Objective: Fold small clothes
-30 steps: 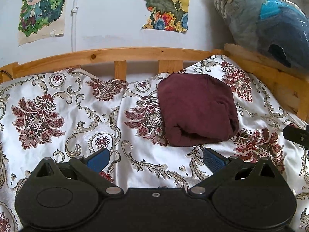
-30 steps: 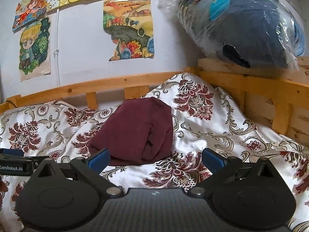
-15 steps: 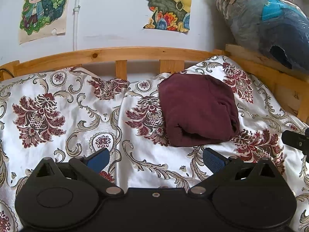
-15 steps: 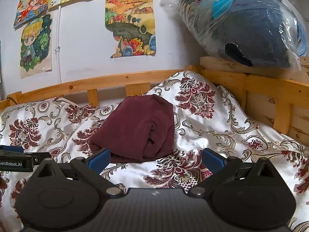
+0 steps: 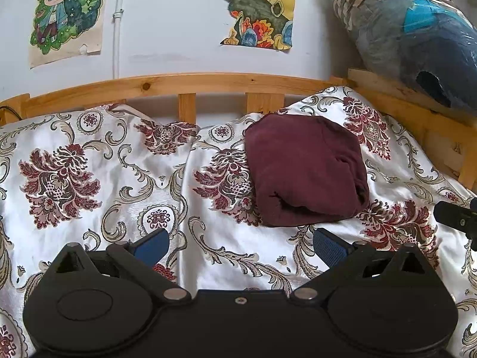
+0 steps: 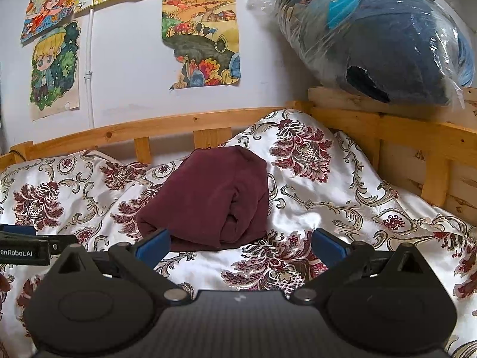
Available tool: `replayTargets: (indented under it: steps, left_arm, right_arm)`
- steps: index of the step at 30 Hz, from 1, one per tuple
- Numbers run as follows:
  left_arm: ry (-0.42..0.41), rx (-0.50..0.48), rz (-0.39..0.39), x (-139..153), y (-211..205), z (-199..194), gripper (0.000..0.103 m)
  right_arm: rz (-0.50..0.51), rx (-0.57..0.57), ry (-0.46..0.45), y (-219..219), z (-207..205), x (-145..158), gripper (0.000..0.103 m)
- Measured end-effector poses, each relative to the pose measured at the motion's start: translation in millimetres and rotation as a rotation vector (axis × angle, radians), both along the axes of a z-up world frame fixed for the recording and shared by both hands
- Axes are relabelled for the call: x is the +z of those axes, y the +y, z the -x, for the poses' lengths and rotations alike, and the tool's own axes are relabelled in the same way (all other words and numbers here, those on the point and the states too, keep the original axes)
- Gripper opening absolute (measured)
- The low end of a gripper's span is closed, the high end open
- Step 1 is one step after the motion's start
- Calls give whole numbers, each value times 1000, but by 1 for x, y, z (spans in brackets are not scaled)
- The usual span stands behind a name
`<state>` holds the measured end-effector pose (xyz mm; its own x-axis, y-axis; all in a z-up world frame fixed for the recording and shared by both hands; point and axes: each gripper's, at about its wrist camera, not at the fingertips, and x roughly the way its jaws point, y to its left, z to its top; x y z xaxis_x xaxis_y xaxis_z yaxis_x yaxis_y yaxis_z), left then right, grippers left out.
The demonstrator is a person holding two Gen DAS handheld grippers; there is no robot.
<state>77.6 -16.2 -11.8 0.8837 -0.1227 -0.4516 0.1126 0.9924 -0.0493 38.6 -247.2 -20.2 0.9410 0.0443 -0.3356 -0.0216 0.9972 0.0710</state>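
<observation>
A dark maroon garment [image 5: 304, 170] lies folded in a compact bundle on the floral satin bedspread [image 5: 98, 167], near the wooden headboard. It also shows in the right wrist view [image 6: 208, 200]. My left gripper [image 5: 240, 246] is open and empty, a short way in front of the bundle. My right gripper [image 6: 240, 244] is open and empty, just in front of the bundle's near edge. The right gripper's tip shows at the right edge of the left wrist view [image 5: 456, 217]. The left gripper's body shows at the left edge of the right wrist view [image 6: 26, 247].
A wooden bed rail [image 5: 184, 86] runs along the back and the right side [image 6: 417, 137]. A plastic-wrapped blue bundle [image 6: 381, 35] sits on the right rail. Drawings [image 5: 256, 9] hang on the white wall behind.
Both grippers have drawn back and risen a little from the bundle. The garment has not moved. Both jaws stay open.
</observation>
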Motion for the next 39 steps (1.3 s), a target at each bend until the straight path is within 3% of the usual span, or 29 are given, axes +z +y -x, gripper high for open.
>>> replayTargets:
  steps: [15,29,39]
  left_arm:
    - [-1,-1,-2,1,0,0,102]
    - [-9,8,-60,3,-5,2,102]
    - [37,33,-56,-1,-2,-4,102]
  right_arm:
    - [-1,-1,0,0,0,0,103]
    - [-1,0,1,0,-1,-1,103]
    - [-3,0,5,-2,0,-4,103]
